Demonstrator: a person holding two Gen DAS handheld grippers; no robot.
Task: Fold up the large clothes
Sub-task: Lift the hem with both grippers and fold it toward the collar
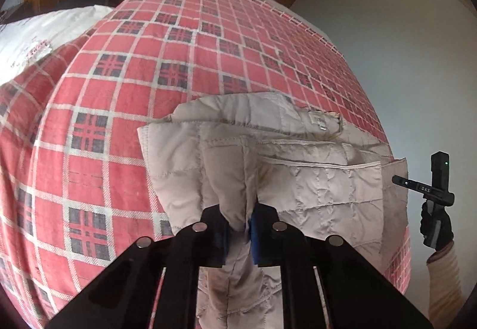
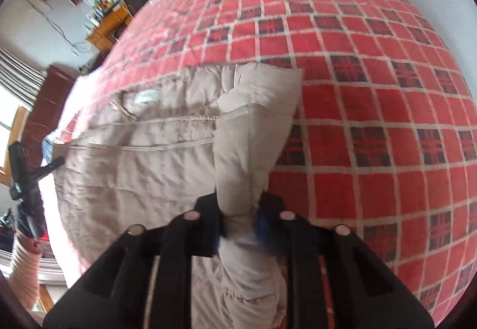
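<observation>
A beige quilted jacket (image 1: 313,174) lay on a bed covered by a red plaid blanket (image 1: 134,66), near the bed's edge. In the left wrist view, the left gripper (image 1: 240,236) had its fingers (image 1: 219,239) closed narrowly on a bunched sleeve or corner of the jacket, at 6 o'clock. At 3 o'clock, a gloved hand (image 1: 436,224) held the other gripper beside the jacket's edge. In the right wrist view, the right gripper (image 2: 240,227) likewise pinched a puffy fold of the jacket (image 2: 143,156) between its fingers (image 2: 208,227). A white label (image 2: 146,96) showed inside the collar. A wooden desk (image 2: 110,25) stood at 10 o'clock; its shelves held small items too blurred to identify.
</observation>
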